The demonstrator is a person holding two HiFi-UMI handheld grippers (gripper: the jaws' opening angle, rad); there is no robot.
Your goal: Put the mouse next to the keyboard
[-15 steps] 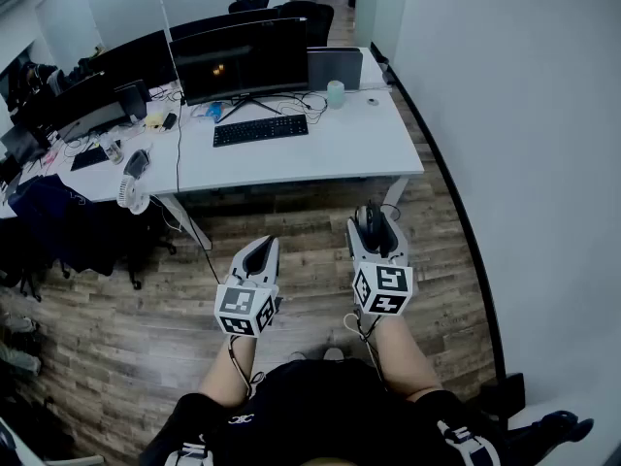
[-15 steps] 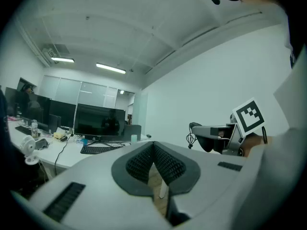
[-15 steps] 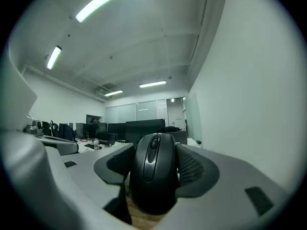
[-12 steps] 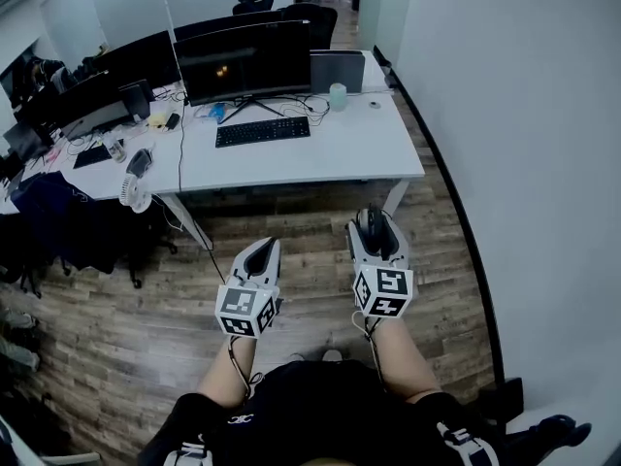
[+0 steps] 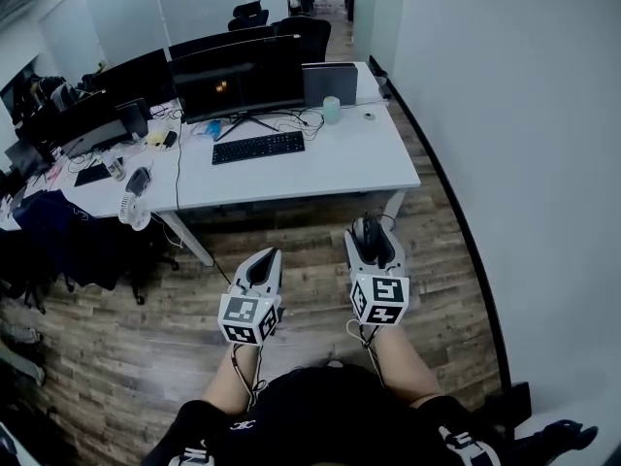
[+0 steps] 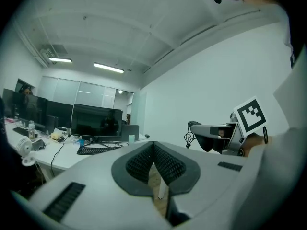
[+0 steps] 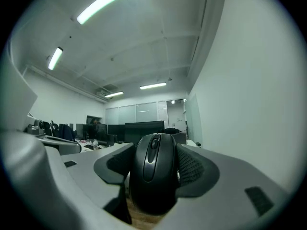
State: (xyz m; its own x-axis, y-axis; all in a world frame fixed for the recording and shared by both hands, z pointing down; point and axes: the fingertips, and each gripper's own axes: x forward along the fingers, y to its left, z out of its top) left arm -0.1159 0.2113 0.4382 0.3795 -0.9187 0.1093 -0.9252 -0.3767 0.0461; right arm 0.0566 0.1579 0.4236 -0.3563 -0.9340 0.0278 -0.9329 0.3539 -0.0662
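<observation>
Well ahead of the right claw (image 5: 369, 229), a white bench (image 5: 340, 163) bears a monitor (image 5: 240, 74) and a cup (image 5: 332, 110); wood floor (image 5: 146, 328) lies below.

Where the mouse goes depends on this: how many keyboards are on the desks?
1: a black keyboard on the near white desk, in front of the big monitor. The cluttered desks to its left may hide others.
</observation>
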